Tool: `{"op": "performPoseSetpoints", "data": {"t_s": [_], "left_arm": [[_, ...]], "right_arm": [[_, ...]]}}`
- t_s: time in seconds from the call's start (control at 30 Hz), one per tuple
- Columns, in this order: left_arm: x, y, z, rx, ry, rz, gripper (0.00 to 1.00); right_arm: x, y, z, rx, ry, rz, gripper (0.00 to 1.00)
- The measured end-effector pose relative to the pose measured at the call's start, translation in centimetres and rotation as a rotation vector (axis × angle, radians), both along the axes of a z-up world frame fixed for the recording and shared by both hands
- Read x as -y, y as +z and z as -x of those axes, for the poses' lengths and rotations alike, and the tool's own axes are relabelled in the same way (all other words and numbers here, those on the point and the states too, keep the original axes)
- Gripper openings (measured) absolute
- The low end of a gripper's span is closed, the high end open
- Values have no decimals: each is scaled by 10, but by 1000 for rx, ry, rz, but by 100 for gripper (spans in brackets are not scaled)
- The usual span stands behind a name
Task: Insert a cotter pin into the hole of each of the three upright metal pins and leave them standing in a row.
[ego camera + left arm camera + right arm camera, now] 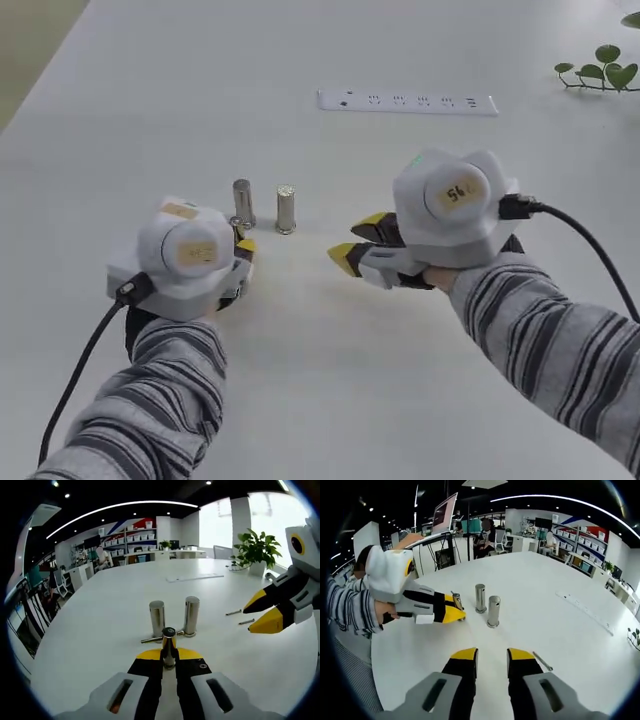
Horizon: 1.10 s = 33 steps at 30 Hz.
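The left tongs (168,656) are clenched on a metal pin (168,637), held upright on the white worktop (100,630) just near of two standing pins (157,617). The right tongs (492,656) are released and empty, further right. Two loose cotter pins (233,612) are seen lying between them.

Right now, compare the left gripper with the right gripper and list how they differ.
The left gripper is shut on a metal pin; the right gripper is open and holds nothing. The left gripper sits close by the two upright pins on the table; the right gripper hangs well off to their side. Both have black jaws with yellow tips and a white body.
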<state>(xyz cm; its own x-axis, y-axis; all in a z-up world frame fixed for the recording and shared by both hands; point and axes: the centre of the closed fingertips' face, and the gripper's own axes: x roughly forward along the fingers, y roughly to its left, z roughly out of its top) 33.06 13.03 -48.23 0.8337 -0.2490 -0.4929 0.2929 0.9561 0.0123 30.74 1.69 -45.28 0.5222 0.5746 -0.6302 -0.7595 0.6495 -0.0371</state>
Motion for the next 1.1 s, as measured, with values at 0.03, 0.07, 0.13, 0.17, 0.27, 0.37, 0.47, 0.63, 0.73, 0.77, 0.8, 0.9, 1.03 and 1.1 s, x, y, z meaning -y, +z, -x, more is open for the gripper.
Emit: {"op": "performPoseSetpoints", "data": {"t_s": [0.03, 0.07, 0.13, 0.17, 0.27, 0.37, 0.47, 0.63, 0.73, 0.77, 0.8, 0.9, 1.03, 1.1], "left_arm": [[0, 0, 0, 1, 1, -1, 5], [-1, -1, 0, 0, 0, 1, 5], [-1, -3, 1, -6, -1, -1, 5], [-1, -3, 2, -1, 0, 7, 5], [-1, -3, 2, 0, 0, 9, 5], [0, -3, 1, 0, -5, 6, 5], [0, -3, 1, 1, -5, 6, 5], [0, -3, 1, 0, -1, 4, 6], [0, -3, 1, 1, -1, -3, 6], [0, -3, 1, 0, 1, 1, 6], [0, -3, 1, -1, 2, 3, 6], [0, -3, 1, -5, 3, 6, 6], [1, -4, 4, -16, 13, 45, 9], [1, -4, 4, -15, 6, 46, 11]], "right_arm": [[0, 0, 0, 0, 0, 0, 19], [1, 0, 0, 1, -1, 1, 19], [2, 0, -1, 9, -1, 8, 19], [2, 0, -1, 11, 0, 11, 19], [2, 0, 0, 13, 0, 15, 20], [3, -1, 0, 8, -1, 17, 20], [3, -2, 1, 9, -3, 19, 20], [1, -1, 1, 18, 3, 14, 20], [0, 0, 1, 14, -6, 0, 21], [0, 0, 1, 13, -7, -5, 21], [0, 0, 1, 13, -8, -5, 22], [-2, 1, 1, 14, -8, -9, 22], [-4, 2, -2, 14, -11, -19, 24], [-6, 3, -5, 18, -12, -28, 24]]}}
